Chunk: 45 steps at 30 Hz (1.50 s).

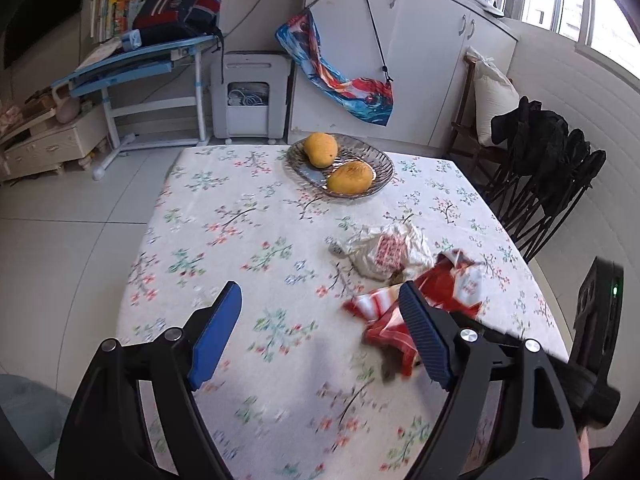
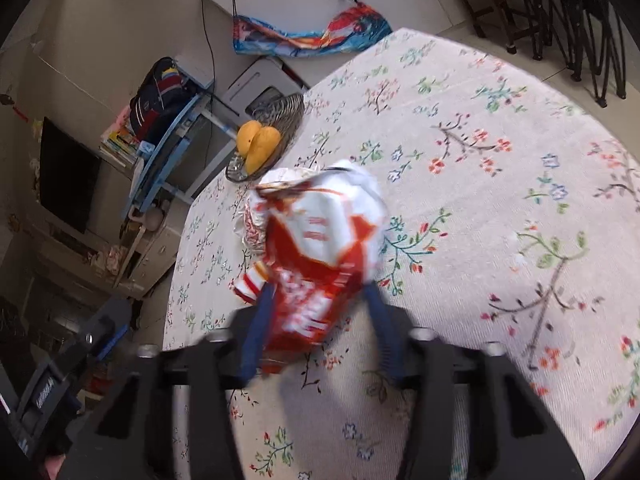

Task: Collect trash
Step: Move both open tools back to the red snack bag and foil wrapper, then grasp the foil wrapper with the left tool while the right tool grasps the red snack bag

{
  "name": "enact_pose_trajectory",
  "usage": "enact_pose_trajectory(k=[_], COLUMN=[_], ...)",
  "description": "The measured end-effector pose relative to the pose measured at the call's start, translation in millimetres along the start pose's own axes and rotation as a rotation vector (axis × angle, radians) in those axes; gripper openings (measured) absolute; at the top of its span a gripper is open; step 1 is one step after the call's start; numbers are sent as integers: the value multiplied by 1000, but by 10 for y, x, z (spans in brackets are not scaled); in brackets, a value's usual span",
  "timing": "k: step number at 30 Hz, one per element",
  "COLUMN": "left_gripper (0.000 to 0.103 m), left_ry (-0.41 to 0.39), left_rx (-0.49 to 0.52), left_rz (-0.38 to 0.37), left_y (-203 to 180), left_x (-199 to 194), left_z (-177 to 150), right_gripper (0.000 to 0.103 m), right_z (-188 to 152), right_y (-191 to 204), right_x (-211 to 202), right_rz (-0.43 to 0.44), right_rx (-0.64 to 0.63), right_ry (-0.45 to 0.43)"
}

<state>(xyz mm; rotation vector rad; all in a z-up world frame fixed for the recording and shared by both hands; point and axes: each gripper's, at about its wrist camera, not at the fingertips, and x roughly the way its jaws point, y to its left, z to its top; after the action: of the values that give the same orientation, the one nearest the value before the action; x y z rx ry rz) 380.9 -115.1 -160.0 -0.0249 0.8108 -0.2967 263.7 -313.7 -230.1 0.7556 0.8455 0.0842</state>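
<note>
Right tool [image 2: 316, 312] is pinched narrow on the red/white snack wrapper [image 2: 320, 248], lifting it off the table [image 2: 500, 160]. Left tool [image 1: 320, 332] gapes wide, empty. Keep grip firm; grab the white crumpled wrapper [image 1: 384, 252] w/ left next.

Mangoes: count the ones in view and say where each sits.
2. Both lie in the glass dish: one mango at its far side, the other mango nearer the wrappers.
</note>
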Motion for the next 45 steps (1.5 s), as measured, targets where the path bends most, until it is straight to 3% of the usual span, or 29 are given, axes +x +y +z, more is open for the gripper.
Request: enact_pose_trajectory(k=[5, 13, 16, 19, 24, 25, 26, 29, 31, 45], left_gripper=[78, 80, 80, 80, 80, 75, 72, 36, 24, 22], left_ry=[23, 83, 115, 131, 128, 132, 141, 146, 131, 19], left_rx=[19, 95, 145, 153, 132, 134, 141, 185, 211, 17], left_rz=[-11, -17, 3, 16, 8, -2, -14, -68, -64, -53], left_y=[-143, -484, -622, -677, -678, -687, -708, -788, -837, -114], left_x=[265, 797, 995, 1116, 1169, 1177, 1189, 1161, 1102, 112], left_z=[134, 277, 262, 238, 261, 249, 232, 192, 188, 33], right_gripper=[13, 12, 18, 40, 40, 38, 29, 20, 17, 12], right_z=[27, 94, 117, 114, 106, 100, 97, 70, 74, -7], right_y=[45, -199, -268, -286, -219, -199, -197, -170, -152, 153], right_x=[-153, -382, -343, -294, -231, -222, -216, -184, -206, -567], right_rz=[3, -67, -53, -47, -34, -40, -41, -36, -34, 30], right_rx=[-45, -47, -19, 5, -8, -19, -27, -46, -56, -122], right_ry=[6, 13, 34, 41, 39, 33, 36, 44, 36, -60])
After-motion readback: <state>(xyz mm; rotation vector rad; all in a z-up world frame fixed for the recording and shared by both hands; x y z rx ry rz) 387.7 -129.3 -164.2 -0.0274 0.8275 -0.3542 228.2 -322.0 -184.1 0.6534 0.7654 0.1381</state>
